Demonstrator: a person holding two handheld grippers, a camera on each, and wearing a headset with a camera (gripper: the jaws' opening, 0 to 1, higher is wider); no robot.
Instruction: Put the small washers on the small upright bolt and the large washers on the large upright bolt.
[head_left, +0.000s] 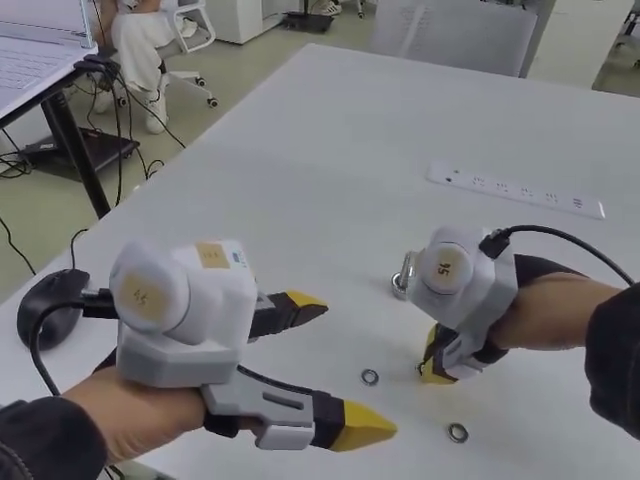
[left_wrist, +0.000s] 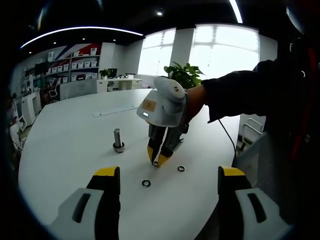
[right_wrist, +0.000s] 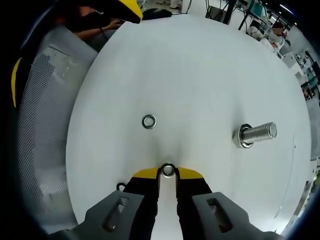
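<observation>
An upright steel bolt (right_wrist: 255, 134) stands on the white table (head_left: 330, 170) with a washer around its foot; it also shows as the bolt (left_wrist: 118, 140) and, half hidden behind the right gripper, as the bolt (head_left: 403, 275). My right gripper (right_wrist: 168, 172) points down at the table, its yellow tips shut on a small washer (right_wrist: 168, 170). The right gripper (left_wrist: 158, 161) and right gripper (head_left: 432, 372) sit just beside the bolt. Loose washers lie flat: one washer (right_wrist: 149, 121), one washer (head_left: 370, 377), another washer (head_left: 458, 432). My left gripper (head_left: 343, 366) hovers open, and between the left gripper's (left_wrist: 169, 172) jaws there is nothing.
A white power strip (head_left: 515, 190) lies at the table's far right. A black mouse (head_left: 45, 300) rests off the left edge. Office chairs and a desk with cables stand beyond the table, and a mesh chair back (right_wrist: 42, 100) is close to the near edge.
</observation>
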